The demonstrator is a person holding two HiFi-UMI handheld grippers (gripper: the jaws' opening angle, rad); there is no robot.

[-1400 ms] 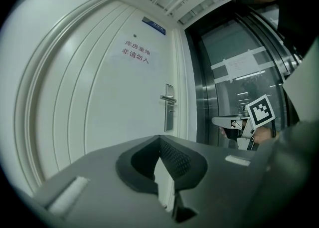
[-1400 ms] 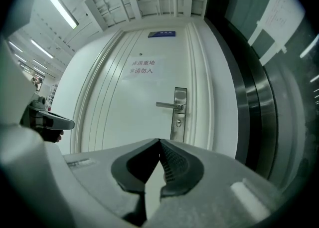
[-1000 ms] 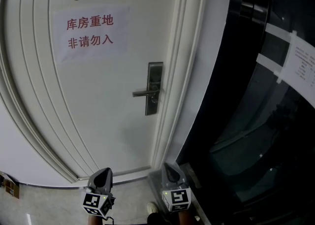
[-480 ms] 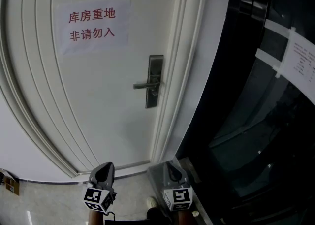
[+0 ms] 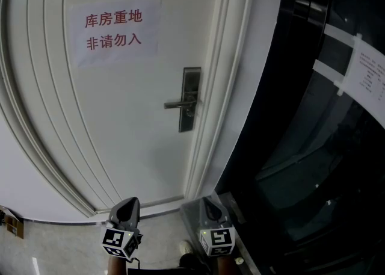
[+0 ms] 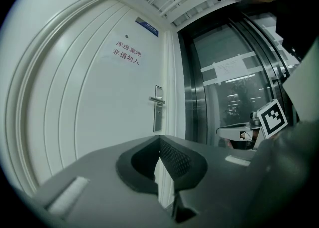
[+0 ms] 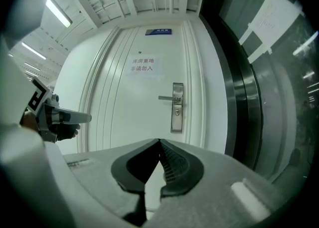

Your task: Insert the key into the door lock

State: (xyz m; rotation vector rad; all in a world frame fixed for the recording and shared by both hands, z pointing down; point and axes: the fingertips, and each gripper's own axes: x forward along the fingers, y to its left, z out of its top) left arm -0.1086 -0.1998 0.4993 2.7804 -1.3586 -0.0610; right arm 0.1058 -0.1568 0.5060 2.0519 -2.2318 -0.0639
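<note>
Right gripper view: your right tool [image 7: 159,141] is clenched, tips together, nothing visible between them. Your left tool [image 6: 159,137] looks clenched too, with nothing in it. Both sit well short of the door [image 5: 120,117], pointed at it. The door lock [image 7: 177,107] carries the lever handle [image 7: 167,98]. No key shows in any view, and the keyhole is too small to read. Inserted or not: can't tell.

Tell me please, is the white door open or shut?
Shut. The white door sits flush in its frame, with no gap beside the lock plate, and its handle lies level.
</note>
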